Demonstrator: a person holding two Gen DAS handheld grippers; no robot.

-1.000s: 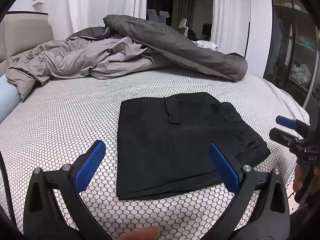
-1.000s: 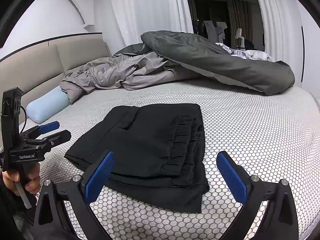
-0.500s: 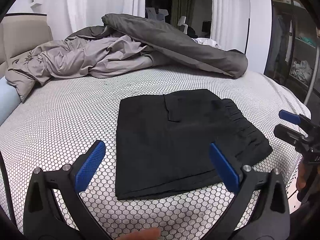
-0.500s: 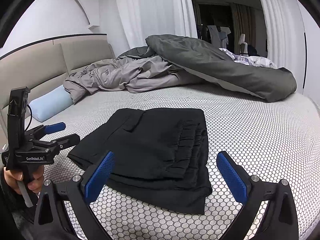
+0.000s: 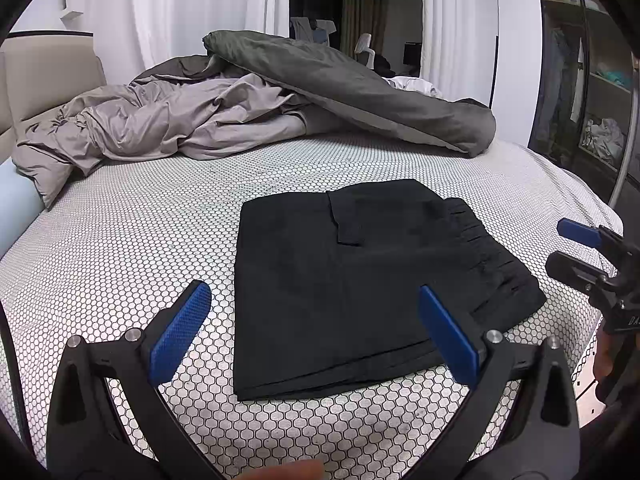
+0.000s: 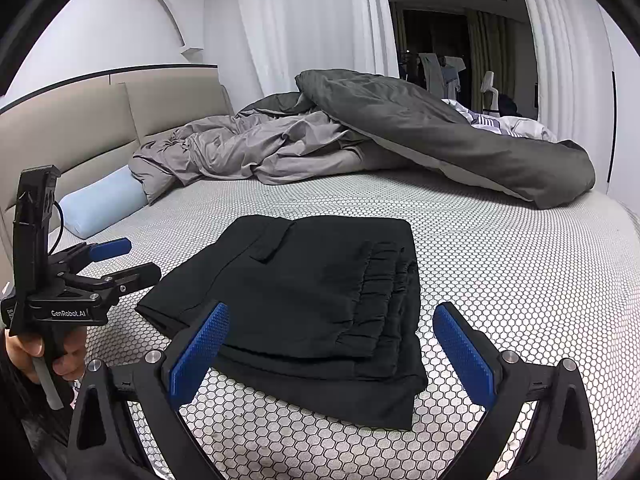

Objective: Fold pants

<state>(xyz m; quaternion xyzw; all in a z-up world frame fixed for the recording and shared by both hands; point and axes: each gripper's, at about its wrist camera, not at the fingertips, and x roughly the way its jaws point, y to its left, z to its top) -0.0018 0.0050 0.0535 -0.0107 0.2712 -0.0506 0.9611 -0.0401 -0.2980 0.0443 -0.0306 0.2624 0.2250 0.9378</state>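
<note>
The black pants (image 5: 360, 280) lie folded into a flat rectangle on the honeycomb-patterned bed cover (image 5: 140, 248), elastic waistband to the right. In the right wrist view the pants (image 6: 312, 300) show stacked layers with the waistband nearest. My left gripper (image 5: 314, 334) hovers open above the near edge of the pants, holding nothing. My right gripper (image 6: 332, 346) is open too, above the waistband corner. Each gripper shows in the other's view: the right gripper (image 5: 580, 246) at the right edge, the left gripper (image 6: 116, 260) at the left, held by a hand (image 6: 36, 356).
A crumpled grey duvet (image 5: 192, 120) and a dark duvet (image 5: 360, 88) are piled at the back of the bed. A light blue bolster (image 6: 100, 204) lies by the beige headboard (image 6: 80, 128). White curtains (image 6: 304, 36) hang behind, and a wardrobe (image 5: 588, 80) stands at right.
Both grippers have drawn back and risen slightly away from the pants, staying open. The folded pants have not moved.
</note>
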